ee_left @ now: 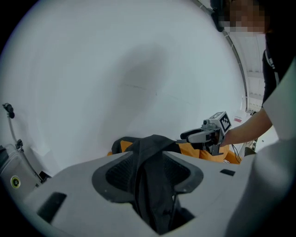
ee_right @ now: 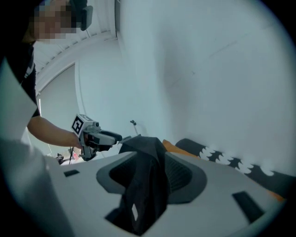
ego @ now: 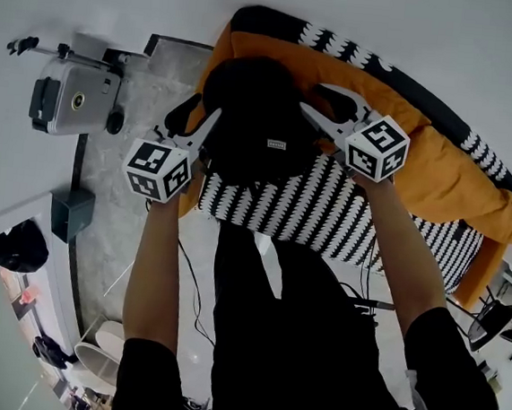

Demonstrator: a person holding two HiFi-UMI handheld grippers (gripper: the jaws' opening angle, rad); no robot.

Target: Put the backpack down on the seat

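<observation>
The black backpack (ego: 258, 132) stands in the upper middle of the head view, on the left end of the sofa (ego: 439, 172), just above the striped seat (ego: 328, 207). The left gripper (ego: 203, 113) and the right gripper (ego: 313, 99) are on its two sides, both with jaws spread wide. In each gripper view a fold of the backpack's black cloth lies between the jaws, and the pads do not press on it. I think the danger is here: if a gripper is pulled back fast or sideways, the cloth can catch on a jaw and the backpack can be dragged along. Because it is close to the end of the sofa, it could then tip over or slide down to the grey floor (ego: 151, 81) at the left of the frame.
</observation>
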